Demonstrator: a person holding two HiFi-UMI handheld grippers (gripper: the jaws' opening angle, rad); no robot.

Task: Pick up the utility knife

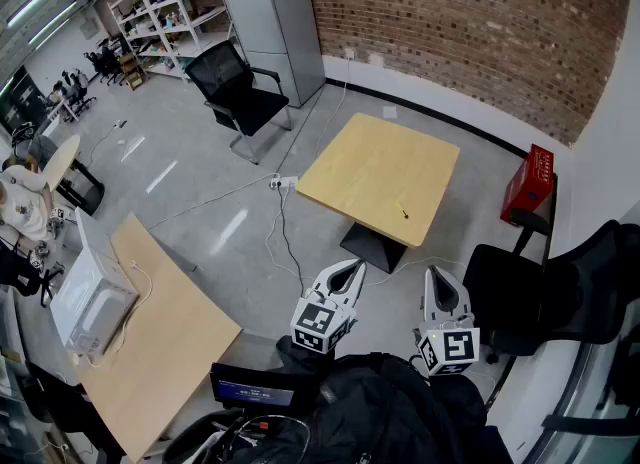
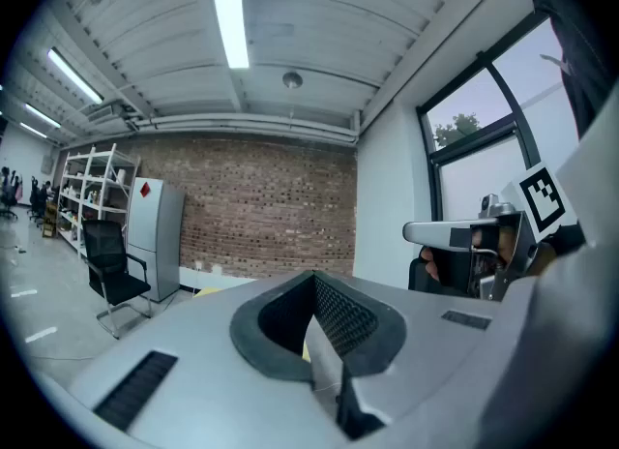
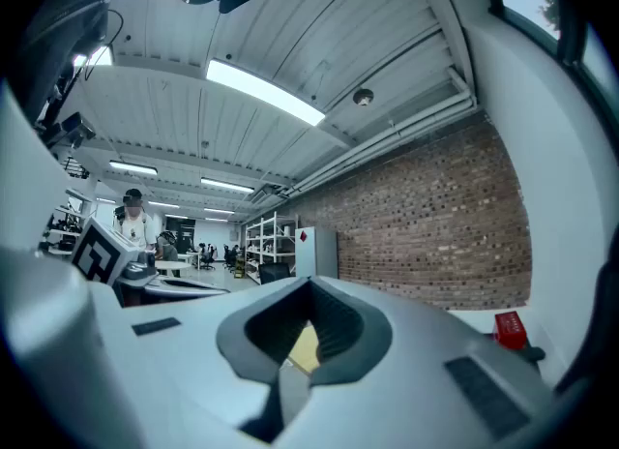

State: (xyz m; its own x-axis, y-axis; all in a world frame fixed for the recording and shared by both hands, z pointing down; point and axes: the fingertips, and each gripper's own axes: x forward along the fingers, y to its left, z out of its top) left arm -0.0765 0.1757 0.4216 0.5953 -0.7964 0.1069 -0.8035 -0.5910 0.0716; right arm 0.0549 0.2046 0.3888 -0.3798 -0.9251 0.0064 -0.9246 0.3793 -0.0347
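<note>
While the utility knife (image 1: 404,215) is lying on the bench (image 1: 370,167), you are holding your left gripper (image 1: 350,268) and right gripper (image 1: 438,275) closed, empty.

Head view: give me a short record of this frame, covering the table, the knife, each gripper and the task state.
table: square, wooden, on the floor ahead of both grippers
knife: a small dark object lies on the table near its front edge; too small to confirm as the knife
left gripper: jaws together, nothing between them, held short of the table
right gripper: jaws together, nothing between them, held short of the table
task state: nothing picked up yet
</note>
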